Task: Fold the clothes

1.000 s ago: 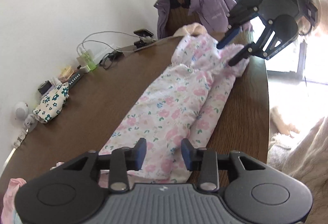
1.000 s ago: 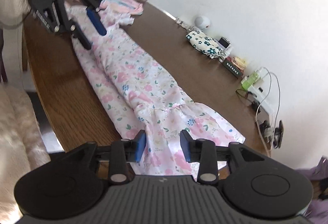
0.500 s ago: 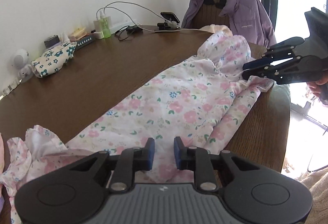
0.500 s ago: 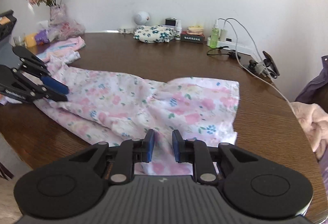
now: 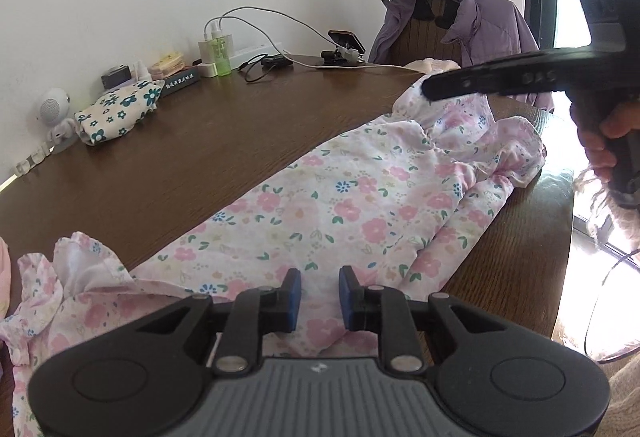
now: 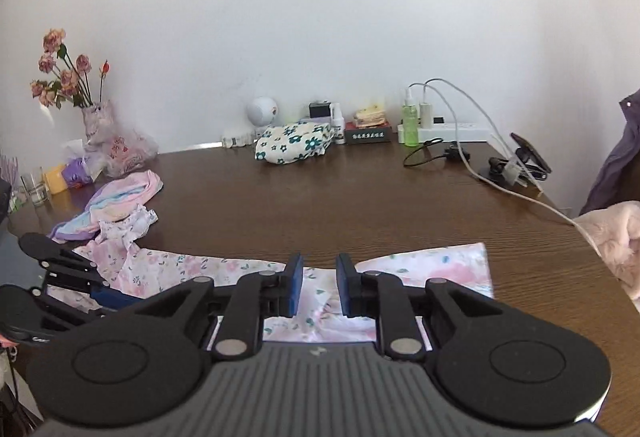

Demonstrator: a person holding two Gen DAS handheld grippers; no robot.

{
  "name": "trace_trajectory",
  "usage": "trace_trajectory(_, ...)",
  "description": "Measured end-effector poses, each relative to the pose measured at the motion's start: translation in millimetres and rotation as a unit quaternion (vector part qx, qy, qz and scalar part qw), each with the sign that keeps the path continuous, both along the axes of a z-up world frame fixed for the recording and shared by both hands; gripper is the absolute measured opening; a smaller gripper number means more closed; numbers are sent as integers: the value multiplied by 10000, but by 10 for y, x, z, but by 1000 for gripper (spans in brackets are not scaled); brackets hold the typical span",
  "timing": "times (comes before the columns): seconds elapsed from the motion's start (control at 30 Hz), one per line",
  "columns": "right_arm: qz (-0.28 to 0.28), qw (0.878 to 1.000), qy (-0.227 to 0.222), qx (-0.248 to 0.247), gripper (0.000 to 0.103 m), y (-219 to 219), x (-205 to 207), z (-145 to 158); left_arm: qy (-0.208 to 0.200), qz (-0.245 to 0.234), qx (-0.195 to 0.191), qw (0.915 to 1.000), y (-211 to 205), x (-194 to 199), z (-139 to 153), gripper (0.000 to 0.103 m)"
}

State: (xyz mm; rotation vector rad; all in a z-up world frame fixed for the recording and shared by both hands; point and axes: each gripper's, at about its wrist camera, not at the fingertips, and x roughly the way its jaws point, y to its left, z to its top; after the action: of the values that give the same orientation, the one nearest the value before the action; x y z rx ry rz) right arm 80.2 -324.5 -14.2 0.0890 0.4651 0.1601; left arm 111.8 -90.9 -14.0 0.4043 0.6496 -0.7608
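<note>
- Lying lengthwise along the near side of the brown table (image 5: 192,157), the floral garment (image 5: 352,205) ran from a crumpled ruffled end by your left gripper (image 5: 319,300) to a gathered end near the table's rounded corner.
- Your left gripper hovered low over the cloth with a gap between its blue pads (image 5: 294,295); they were parted and pinched nothing.
- Your right gripper (image 6: 318,285) was likewise parted above the garment's straight-edged end (image 6: 452,265), holding no fabric.
- One long fold of the garment sat just beside the table's near edge (image 5: 520,261), leaving only a thin strip of bare wood there.
- You had broad bare wood between the garment and the clutter along the wall: a flowered pouch (image 6: 294,143), a green bottle (image 6: 410,121), a power strip (image 6: 452,133) and white cables (image 6: 472,105).
- A pastel striped garment (image 6: 116,203) lay at the left, touching the floral piece's ruffled end.
- A vase of flowers (image 6: 94,117) and a glass (image 6: 34,187) stood near that left corner.
- A chair with a purple jacket (image 5: 472,21) closed off the far end, with pink fluffy fabric (image 6: 616,237) beside it.
- In the left wrist view, your right gripper's black body covered part of the gathered end, so you could not see the cloth beneath it.
- Each gripper's own body hid the garment's nearest portion.
</note>
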Motion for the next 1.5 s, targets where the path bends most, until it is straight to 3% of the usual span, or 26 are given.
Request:
trace_trajectory(0.17, -166, 9969, 555, -539, 13, 144, 327, -329, -27, 62, -16, 10000, -2, -9, -3, 19)
trace_trajectory(0.2, -184, 9965, 603, -550, 7, 97, 332, -362, 0, 74, -43, 10000, 5, 0, -3, 19)
trace_trajectory(0.27, -254, 9964, 654, -477, 4, -39, 306, -348, 56, 91, -83, 9999, 16, 22, -2, 19)
trace_trajectory(0.37, -713, 9927, 683, -693, 4, -277, 227, -349, 61, 114, -96, 9999, 18, 27, -5, 19)
trace_trajectory(0.53, -1273, 9881, 723, -476, 5, -698, 70, -301, -2, 147, -83, 9999, 20, 14, -20, 19)
trace_trajectory(0.7, -546, 9979, 322, -106, 8, -458, -356, -45, -34, 205, -90, 9997, 15, -5, -35, 19)
trace_trajectory(0.83, 134, 9986, 488, -158, 9, -107, -504, -74, -31, 253, -88, 9996, 8, -12, -35, 19)
trace_trajectory(0.97, 43, 9962, 859, -110, 9, -100, -475, -272, -26, 384, -127, 9992, 8, -24, -39, 19)
trace_trajectory(1.13, -162, 9961, 843, -178, 9, -240, -384, -324, -84, 579, -231, 9980, -45, -88, -58, 19)
trace_trajectory(1.27, -274, 9959, 842, -161, 9, -280, -359, -306, -141, 780, -328, 9963, 145, -155, 47, 36)
trace_trajectory(1.33, -281, 9962, 828, -36, 13, -292, -380, -277, -172, 897, -362, 9952, 294, -194, 129, 40)
trace_trajectory(1.5, 96, 9980, 575, 239, 34, -155, -462, -56, -248, 1190, -447, 9916, 667, -292, 334, 55)
